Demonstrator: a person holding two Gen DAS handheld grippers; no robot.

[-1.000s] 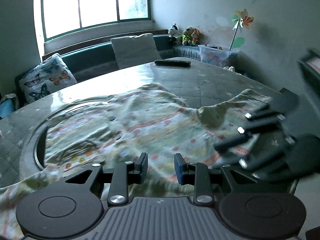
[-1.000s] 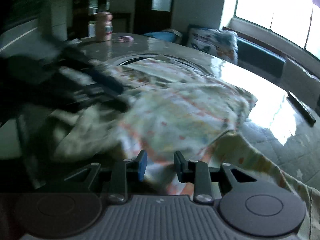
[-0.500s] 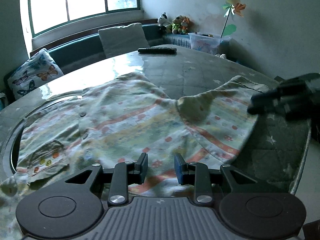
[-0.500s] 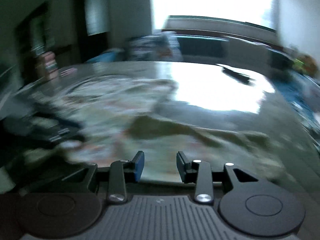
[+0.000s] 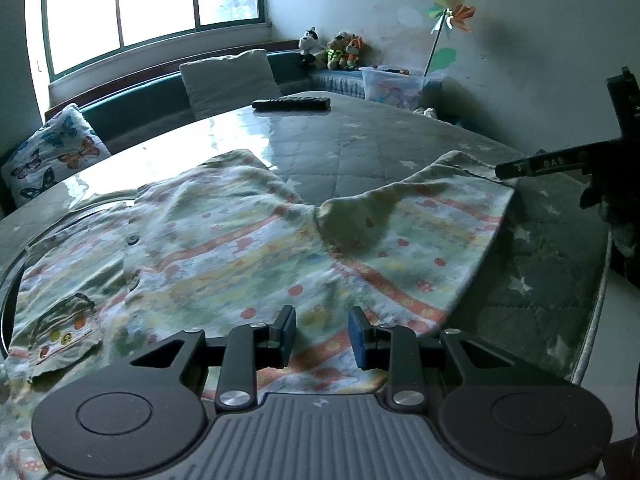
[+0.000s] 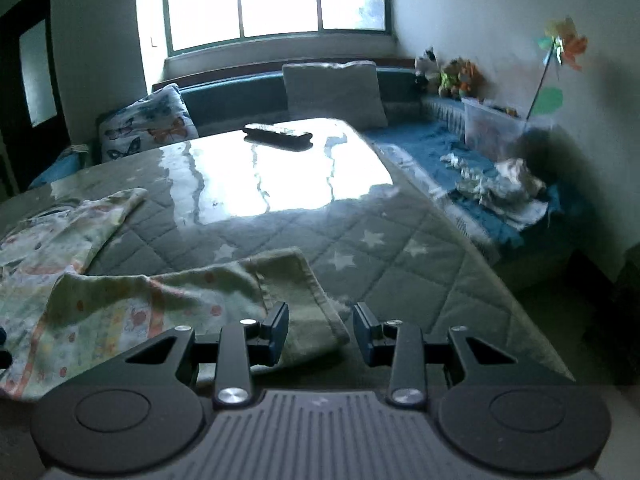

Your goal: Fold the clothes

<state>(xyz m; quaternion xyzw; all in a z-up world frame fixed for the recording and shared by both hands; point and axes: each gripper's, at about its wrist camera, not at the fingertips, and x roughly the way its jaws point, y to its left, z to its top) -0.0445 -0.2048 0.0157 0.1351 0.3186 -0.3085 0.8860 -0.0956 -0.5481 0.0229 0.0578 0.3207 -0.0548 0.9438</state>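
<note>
A pale shirt (image 5: 240,248) with orange stripes and dots lies spread face up on the quilted table (image 5: 380,152). It has buttons down its front and a small pocket at the left. My left gripper (image 5: 322,336) hovers open over the shirt's near hem with no cloth between its pads. One sleeve stretches to the right, and a dark finger (image 5: 540,164) of my right gripper reaches in at its cuff. In the right wrist view my right gripper (image 6: 322,332) stands open, and the corner of the shirt (image 6: 120,312) sleeve lies flat under the gap.
A black remote (image 5: 292,103) lies at the far side of the table. The table's edge (image 5: 596,320) runs close on the right. A cushioned bench with pillows, a plastic box (image 6: 494,132), plush toys and a heap of cloth (image 6: 500,188) lines the walls.
My right gripper swung from over the shirt's middle out to the right sleeve's end and opened slightly. The sleeve now lies stretched out flatter. My left gripper shifted slightly along the hem.
</note>
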